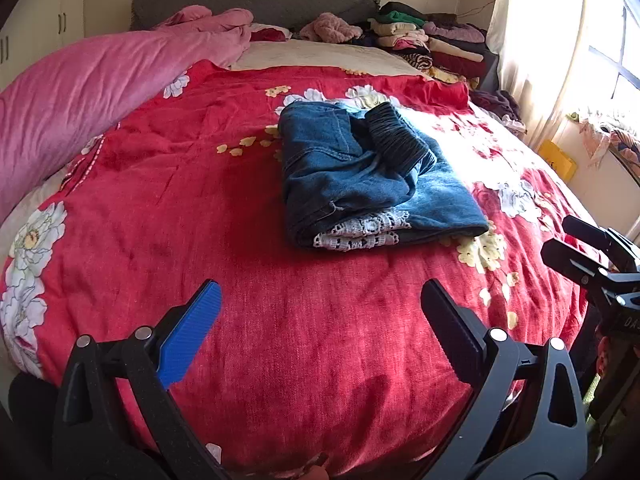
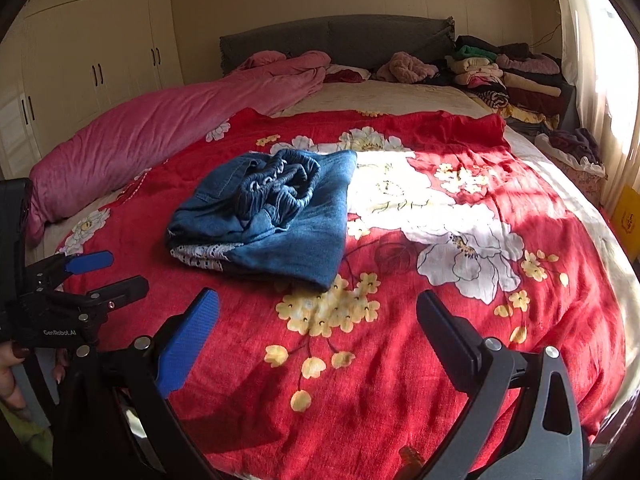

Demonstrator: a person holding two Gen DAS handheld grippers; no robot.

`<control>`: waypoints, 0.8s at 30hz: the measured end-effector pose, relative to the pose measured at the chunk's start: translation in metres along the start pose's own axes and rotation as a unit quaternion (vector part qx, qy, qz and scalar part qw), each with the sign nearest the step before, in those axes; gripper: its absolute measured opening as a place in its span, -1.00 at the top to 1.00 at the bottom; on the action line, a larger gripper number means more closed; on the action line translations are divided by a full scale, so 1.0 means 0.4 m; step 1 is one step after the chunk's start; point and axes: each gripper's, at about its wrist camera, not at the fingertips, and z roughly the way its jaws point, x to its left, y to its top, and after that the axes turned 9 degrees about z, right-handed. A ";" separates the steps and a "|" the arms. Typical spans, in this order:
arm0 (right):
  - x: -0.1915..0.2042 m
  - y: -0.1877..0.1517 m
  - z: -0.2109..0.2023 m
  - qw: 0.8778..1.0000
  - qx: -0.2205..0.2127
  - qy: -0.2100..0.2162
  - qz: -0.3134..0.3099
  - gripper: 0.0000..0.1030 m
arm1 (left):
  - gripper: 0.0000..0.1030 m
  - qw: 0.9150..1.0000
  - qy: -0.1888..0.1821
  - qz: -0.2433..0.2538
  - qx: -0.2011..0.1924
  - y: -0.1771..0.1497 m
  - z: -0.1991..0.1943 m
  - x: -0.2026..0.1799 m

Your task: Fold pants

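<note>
Both grippers, left gripper (image 1: 320, 304) and right gripper (image 2: 318, 312), spread, empty; folded pants (image 1: 360, 176) ahead, apart.

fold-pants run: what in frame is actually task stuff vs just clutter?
Job:
- folded jeans
- left tool, open
- right tool, open

Lying about:
- red floral blanket under the jeans
- pink duvet
- stacked clothes by the headboard
- wardrobe

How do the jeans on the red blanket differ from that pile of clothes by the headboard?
The jeans are one blue denim garment, lying alone mid-bed on the red blanket; the pile holds many garments in green, cream, pink and dark red, stacked in the far corner. The jeans' fold is loose, with the waistband bunched on top; the pile's layers lie flatter. Lace trim shows only on the jeans. Both are folded and untouched by either gripper.
</note>
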 end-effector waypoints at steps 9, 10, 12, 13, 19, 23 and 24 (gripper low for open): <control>-0.011 -0.009 0.022 1.000 0.008 0.000 0.008 -0.91 | -0.82 1.000 0.001 -0.005 0.014 -0.008 0.021 0.009; -0.012 -0.008 0.022 1.000 0.008 0.000 0.009 -0.91 | -0.82 1.000 0.001 -0.005 0.014 -0.008 0.022 0.009; -0.013 -0.006 0.017 1.000 0.007 0.000 0.009 -0.91 | -0.82 1.000 0.001 -0.006 0.012 -0.008 0.021 0.010; -0.013 -0.005 0.016 1.000 0.006 0.000 0.009 -0.91 | -0.82 1.000 0.000 -0.006 0.011 -0.008 0.020 0.011; -0.010 -0.005 0.014 1.000 0.006 0.000 0.008 -0.91 | -0.82 1.000 0.002 -0.010 0.010 -0.006 0.014 0.014; -0.010 -0.003 0.012 1.000 0.007 -0.002 0.009 -0.91 | -0.82 1.000 0.004 -0.008 0.012 -0.006 0.015 0.015; -0.010 -0.003 0.012 1.000 0.007 -0.002 0.010 -0.91 | -0.82 1.000 0.005 -0.009 0.011 -0.006 0.013 0.015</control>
